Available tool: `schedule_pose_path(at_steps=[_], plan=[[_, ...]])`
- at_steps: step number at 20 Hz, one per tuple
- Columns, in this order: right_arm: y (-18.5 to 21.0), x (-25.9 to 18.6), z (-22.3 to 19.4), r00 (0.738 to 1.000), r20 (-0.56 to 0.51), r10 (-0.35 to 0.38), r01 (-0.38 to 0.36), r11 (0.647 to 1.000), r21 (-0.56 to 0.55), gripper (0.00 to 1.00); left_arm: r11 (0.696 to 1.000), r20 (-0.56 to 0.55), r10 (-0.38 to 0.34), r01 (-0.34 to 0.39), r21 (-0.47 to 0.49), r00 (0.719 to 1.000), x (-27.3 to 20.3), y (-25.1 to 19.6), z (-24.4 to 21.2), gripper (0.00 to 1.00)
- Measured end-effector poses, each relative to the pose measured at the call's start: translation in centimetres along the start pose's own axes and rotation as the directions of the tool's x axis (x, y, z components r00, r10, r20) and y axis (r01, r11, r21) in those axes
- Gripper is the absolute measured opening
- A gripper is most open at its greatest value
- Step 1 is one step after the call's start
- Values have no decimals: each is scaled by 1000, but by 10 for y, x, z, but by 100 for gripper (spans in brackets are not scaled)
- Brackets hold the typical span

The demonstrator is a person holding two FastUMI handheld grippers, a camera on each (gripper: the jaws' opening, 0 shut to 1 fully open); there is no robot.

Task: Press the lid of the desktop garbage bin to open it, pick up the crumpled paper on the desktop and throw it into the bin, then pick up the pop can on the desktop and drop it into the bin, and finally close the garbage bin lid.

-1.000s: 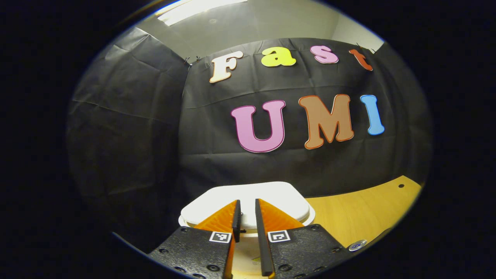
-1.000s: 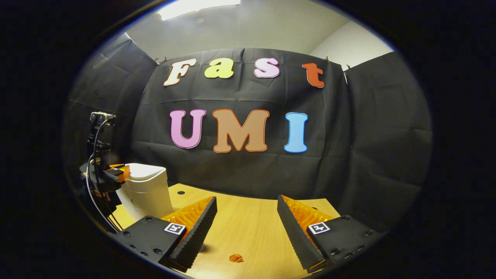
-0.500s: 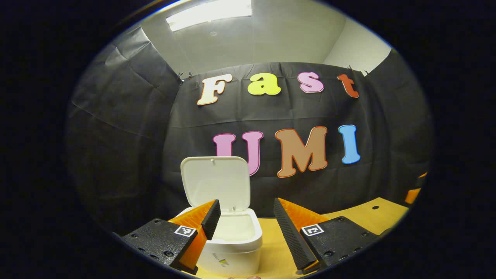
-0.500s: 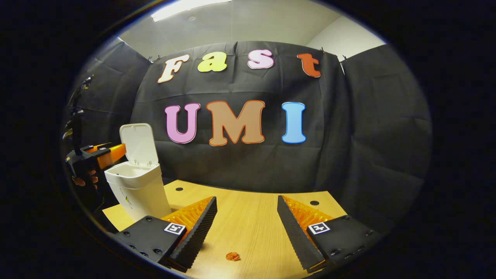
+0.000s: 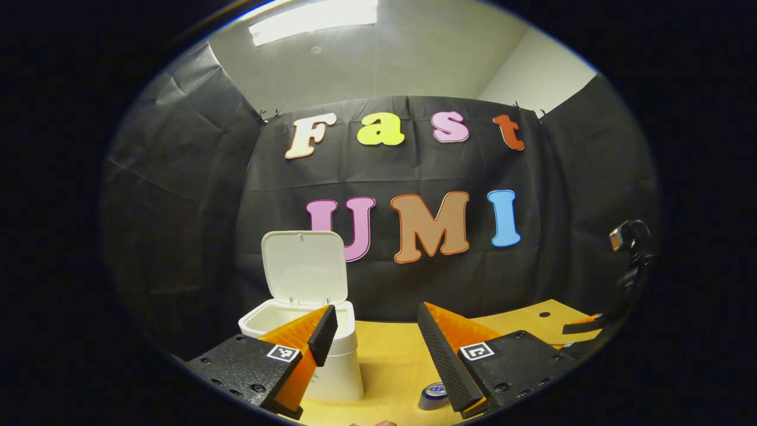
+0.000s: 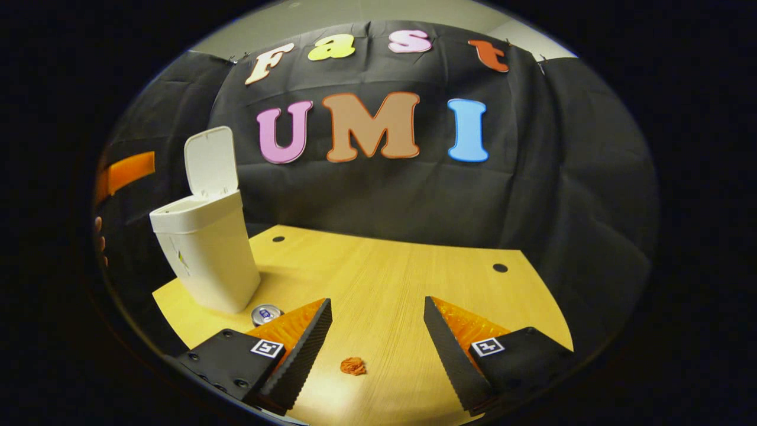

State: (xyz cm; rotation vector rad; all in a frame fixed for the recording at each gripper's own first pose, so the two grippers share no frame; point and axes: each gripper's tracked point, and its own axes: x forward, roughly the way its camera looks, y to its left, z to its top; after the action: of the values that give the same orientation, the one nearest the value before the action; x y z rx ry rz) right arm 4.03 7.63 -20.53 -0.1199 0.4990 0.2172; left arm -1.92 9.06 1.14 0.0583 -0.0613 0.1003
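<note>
Garbage bin: white, upright near the left rear corner of the wooden desktop. In the left gripper view the same bin stands just behind that gripper's left finger.

Lid: swung up on its rear hinge and standing almost vertical, so the bin's mouth is open (the inside is not visible from the right gripper view). Seen face-on from the left gripper view as a pale rounded panel against the black cloth wall.

Pop can: upright on the desktop just beside the bin's base, its silver top showing; partly covered by a finger of the right gripper. In the left gripper view the can sits low between the fingers, near the right one.

Crumpled paper: a small orange-brown wad lying on the desktop, well apart from the bin, low between the right gripper's fingers and touching neither.

Left gripper: fingers spread wide, holding nothing, raised in front of the bin.

Right gripper: fingers spread wide, empty, held above the desktop over the paper.

Desktop holes: two dark round holes towards the rear edge.
</note>
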Motion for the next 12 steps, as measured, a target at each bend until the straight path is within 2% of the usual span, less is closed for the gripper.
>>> schedule_pose_path(at_steps=[4,9,12], plan=[[11,31,-59,985,-166,42,-49,998,-42,100,999,-24,39,-39,19,999,-13,8,-2,83],[20,60,-116,945,-318,73,-93,994,-50,100,994,-43,98,-96,51,994,-28,26,-4,83],[22,70,-139,922,-380,70,-95,994,-47,100,989,-57,135,-131,60,989,-35,35,-6,83]])
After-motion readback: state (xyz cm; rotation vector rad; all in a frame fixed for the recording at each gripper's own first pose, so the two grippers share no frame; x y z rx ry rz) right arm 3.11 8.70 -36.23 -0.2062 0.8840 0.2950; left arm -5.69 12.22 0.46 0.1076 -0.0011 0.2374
